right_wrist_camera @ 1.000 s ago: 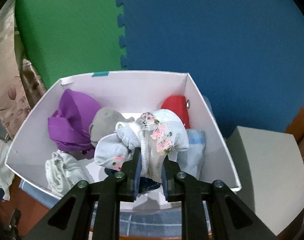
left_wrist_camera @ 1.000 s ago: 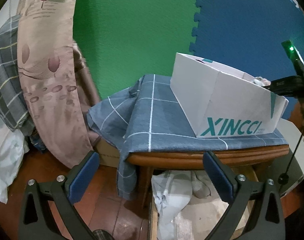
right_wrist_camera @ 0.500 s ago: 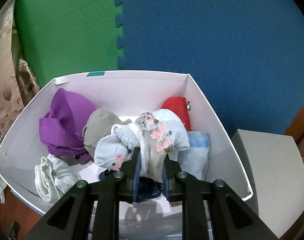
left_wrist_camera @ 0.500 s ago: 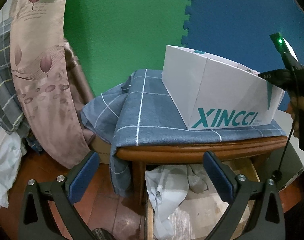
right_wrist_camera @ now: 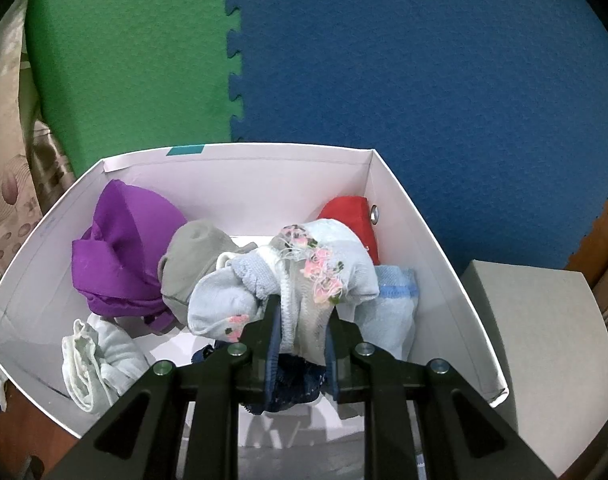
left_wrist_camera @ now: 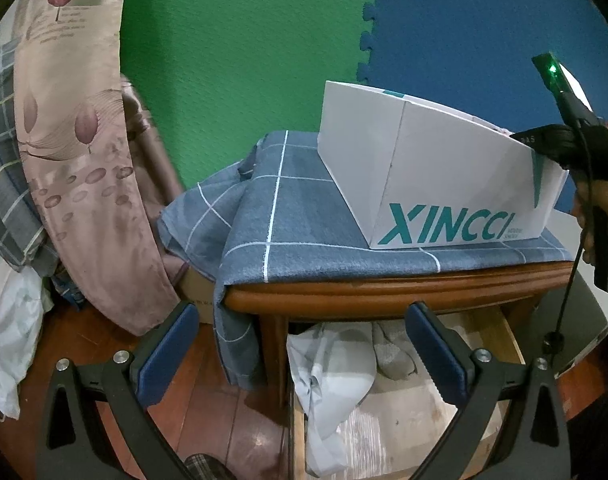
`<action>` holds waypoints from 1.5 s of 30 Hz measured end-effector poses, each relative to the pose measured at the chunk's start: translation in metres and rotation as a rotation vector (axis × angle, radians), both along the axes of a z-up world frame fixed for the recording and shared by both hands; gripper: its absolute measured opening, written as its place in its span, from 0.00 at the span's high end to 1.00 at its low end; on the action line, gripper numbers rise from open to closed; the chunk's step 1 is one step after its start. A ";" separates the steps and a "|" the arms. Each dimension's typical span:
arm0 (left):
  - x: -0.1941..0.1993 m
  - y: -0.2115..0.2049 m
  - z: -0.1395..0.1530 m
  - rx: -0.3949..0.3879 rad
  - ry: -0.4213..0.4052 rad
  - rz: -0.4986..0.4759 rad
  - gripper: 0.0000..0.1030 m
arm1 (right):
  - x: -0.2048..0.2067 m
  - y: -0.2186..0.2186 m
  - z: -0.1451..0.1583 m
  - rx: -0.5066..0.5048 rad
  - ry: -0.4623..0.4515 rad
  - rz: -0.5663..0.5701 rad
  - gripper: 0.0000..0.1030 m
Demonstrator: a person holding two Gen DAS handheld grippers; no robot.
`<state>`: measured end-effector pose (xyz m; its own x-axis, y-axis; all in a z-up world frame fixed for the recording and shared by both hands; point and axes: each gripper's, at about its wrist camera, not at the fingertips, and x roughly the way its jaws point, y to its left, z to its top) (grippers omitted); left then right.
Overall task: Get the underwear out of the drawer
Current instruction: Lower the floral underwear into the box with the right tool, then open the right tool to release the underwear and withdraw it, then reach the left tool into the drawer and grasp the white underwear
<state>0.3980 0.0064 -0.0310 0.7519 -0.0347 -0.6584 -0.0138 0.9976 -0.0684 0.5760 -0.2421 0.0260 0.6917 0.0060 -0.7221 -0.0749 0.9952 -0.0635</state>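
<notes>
- Gripping the pale floral underwear (right_wrist_camera: 324,276), the right gripper (right_wrist_camera: 302,322) has its jaws pinched narrow on the fabric, held over the white box (right_wrist_camera: 436,248).
- Just past its fingertips, only this view shows the box's contents: purple cloth (right_wrist_camera: 120,248), grey piece (right_wrist_camera: 196,256), red item (right_wrist_camera: 352,216).
- Left gripper (left_wrist_camera: 300,354) gapes wide, holding nothing.
- Ahead of it: the open drawer (left_wrist_camera: 504,332) with pale garments (left_wrist_camera: 336,368), under the plaid-covered table (left_wrist_camera: 384,298).

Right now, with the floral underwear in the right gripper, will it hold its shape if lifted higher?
Probably not. The floral underwear droops in folds around the right gripper, so it looks floppy and light. Its loose end could brush the white box wall.
</notes>
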 end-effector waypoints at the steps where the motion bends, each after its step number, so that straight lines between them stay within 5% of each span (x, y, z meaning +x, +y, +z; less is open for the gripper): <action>1: 0.000 0.000 0.000 0.000 -0.001 -0.003 0.01 | 0.000 0.000 -0.001 -0.001 -0.001 -0.001 0.82; 13: 0.001 -0.001 -0.002 -0.002 0.000 -0.008 0.01 | -0.005 -0.002 -0.003 0.013 -0.048 0.007 0.73; 14: 0.001 -0.001 -0.003 0.001 0.002 -0.009 0.01 | -0.006 -0.004 -0.003 0.013 -0.045 0.009 0.68; 17: 0.000 -0.003 -0.004 0.009 0.003 -0.012 0.01 | -0.017 -0.013 0.013 0.038 -0.099 -0.007 0.33; 21: -0.003 -0.007 -0.007 0.030 -0.004 -0.031 0.01 | -0.056 -0.040 0.069 0.121 -0.260 -0.046 0.24; 24: -0.005 -0.012 -0.008 0.016 -0.016 -0.071 0.01 | -0.105 -0.063 0.092 0.089 -0.345 -0.012 0.18; 26: -0.008 -0.020 -0.011 0.007 -0.009 -0.125 0.01 | -0.144 -0.076 0.079 0.017 -0.339 0.043 0.18; 30: -0.014 -0.044 -0.030 0.007 0.053 -0.230 0.01 | -0.202 -0.090 0.002 -0.132 -0.174 0.140 0.18; 34: -0.016 -0.064 -0.059 0.026 0.157 -0.263 0.01 | -0.237 -0.105 -0.066 -0.104 -0.037 0.135 0.18; 38: -0.014 -0.072 -0.075 0.126 0.223 -0.301 0.01 | -0.240 -0.096 -0.063 -0.053 -0.072 0.246 0.18; 45: 0.011 -0.074 -0.100 0.298 0.309 -0.291 0.03 | -0.234 -0.091 -0.078 0.092 0.061 0.318 0.18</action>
